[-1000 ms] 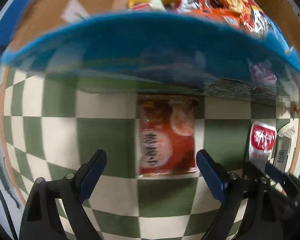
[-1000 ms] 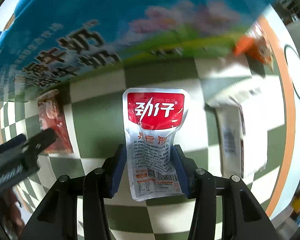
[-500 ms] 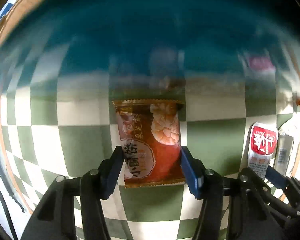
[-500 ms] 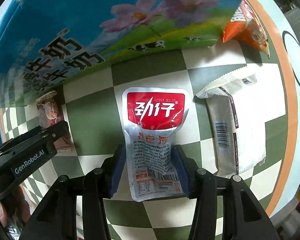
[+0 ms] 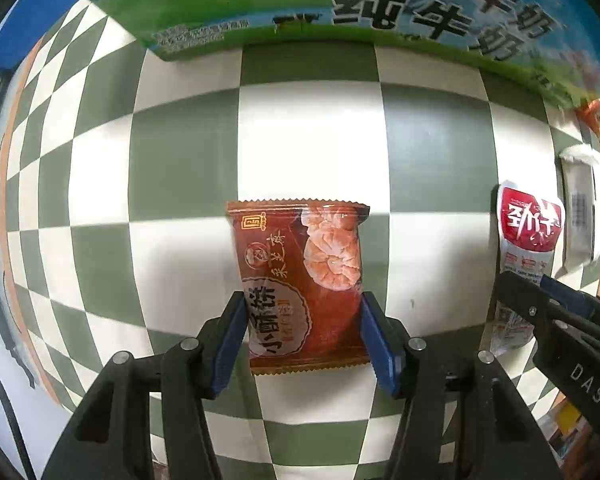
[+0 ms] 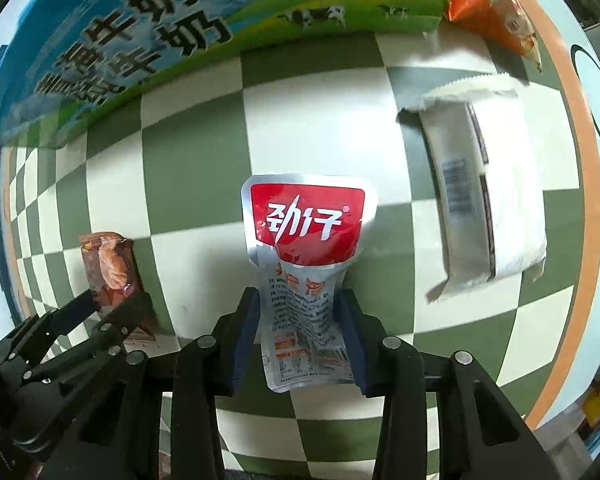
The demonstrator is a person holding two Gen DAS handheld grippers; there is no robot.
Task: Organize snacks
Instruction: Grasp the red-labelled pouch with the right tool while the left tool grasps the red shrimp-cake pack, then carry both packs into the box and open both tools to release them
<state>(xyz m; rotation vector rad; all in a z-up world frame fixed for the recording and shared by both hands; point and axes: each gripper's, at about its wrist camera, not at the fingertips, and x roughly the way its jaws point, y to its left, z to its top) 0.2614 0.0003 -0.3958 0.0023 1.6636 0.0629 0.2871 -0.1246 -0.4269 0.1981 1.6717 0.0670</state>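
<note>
A red-brown pastry snack pack (image 5: 300, 272) lies on the green-and-white checked cloth (image 5: 180, 160). My left gripper (image 5: 304, 340) points straight down over it, and both blue pads press the pack's lower sides. A silver pouch with a red label (image 6: 308, 220) lies further right. My right gripper (image 6: 300, 340) has it by the lower half, its jaws still closing, and the foil crumples between the pads. Each view shows the other gripper's black fingers (image 5: 560, 320) (image 6: 72, 320) at its edge.
A large blue-and-green milk carton box (image 5: 380, 12) (image 6: 140, 40) stands along the far side of the cloth. A white wrapped packet (image 6: 488, 200) lies right of the silver pouch, with an orange snack bag (image 6: 492, 12) beyond it by the orange border.
My left gripper came down from open over the red-brown pack and closed on its sides. My right gripper squeezed tighter, pinching the silver pouch narrower. The box's open top left the left view.
</note>
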